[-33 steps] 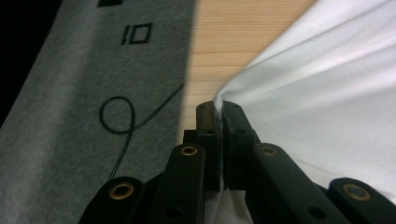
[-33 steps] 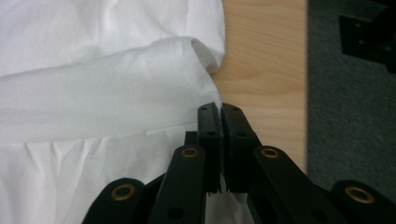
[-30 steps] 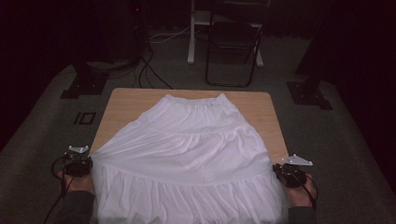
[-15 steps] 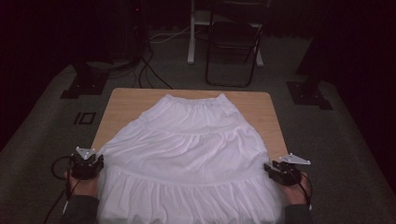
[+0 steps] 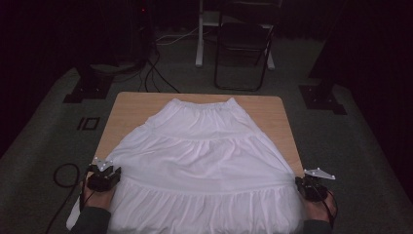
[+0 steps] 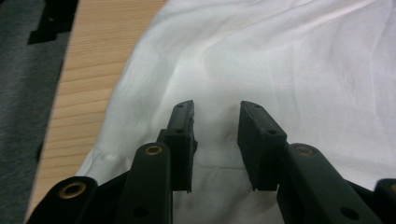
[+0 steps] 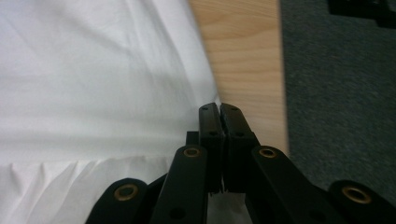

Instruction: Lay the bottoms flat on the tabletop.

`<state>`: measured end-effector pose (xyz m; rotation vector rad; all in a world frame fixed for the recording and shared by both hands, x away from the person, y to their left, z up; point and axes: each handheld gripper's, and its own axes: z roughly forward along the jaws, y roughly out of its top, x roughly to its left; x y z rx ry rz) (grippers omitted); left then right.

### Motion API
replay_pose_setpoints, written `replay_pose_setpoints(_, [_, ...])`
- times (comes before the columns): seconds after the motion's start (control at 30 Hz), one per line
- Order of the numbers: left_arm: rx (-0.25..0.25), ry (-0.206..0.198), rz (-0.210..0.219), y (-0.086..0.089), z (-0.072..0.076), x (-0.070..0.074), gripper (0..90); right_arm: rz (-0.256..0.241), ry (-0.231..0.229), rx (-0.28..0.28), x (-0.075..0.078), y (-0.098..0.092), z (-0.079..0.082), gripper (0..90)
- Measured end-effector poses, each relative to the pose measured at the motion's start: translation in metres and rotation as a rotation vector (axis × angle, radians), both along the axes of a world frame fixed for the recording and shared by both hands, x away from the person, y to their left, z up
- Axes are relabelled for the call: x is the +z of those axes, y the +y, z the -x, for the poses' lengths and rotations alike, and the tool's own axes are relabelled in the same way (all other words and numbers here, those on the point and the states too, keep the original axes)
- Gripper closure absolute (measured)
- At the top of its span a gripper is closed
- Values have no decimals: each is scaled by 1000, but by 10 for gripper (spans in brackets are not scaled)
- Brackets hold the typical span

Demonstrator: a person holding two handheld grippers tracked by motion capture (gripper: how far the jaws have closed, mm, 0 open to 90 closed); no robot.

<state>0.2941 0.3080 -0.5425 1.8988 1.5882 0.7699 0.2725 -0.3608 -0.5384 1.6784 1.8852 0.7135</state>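
A white tiered skirt (image 5: 204, 161) lies spread flat on the wooden table (image 5: 131, 107), waistband at the far end, hem hanging over the near edge. My left gripper (image 5: 113, 173) is at the skirt's left side. In the left gripper view, my left gripper (image 6: 215, 109) stands open just above the skirt (image 6: 280, 56), with cloth under the gap and nothing pinched. My right gripper (image 5: 304, 183) is at the skirt's right edge. In the right gripper view, my right gripper (image 7: 218, 108) is shut where the skirt's (image 7: 93, 70) side edge meets it, with bare table (image 7: 238, 51) beyond.
A dark folding chair (image 5: 242, 44) stands on the grey carpet beyond the table. Cables (image 5: 151, 73) and black stand feet (image 5: 85, 87) lie on the floor at the far left, another foot (image 5: 321, 97) at the right. A cable loop (image 5: 63, 175) trails beside my left hand.
My left gripper has moved inward to the right, onto the skirt's side. My right gripper has shifted slightly at the right edge. The skirt lies much as before.
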Motion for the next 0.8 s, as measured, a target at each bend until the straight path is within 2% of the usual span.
replay_pose_setpoints(0.13, [-11, -5, 21, -1, 4, -1, 655, 42, 0, -34, 0, 0, 3, 885])
replay_pose_setpoints(0.23, [-7, -16, 45, 0, 6, -3, 648, 74, -4, -38, -1, 4, 5, 883])
replay_pose_setpoints(0.8, [-10, -25, 86, 5, 8, -5, 627, 38, -32, -39, -4, 2, 7, 865])
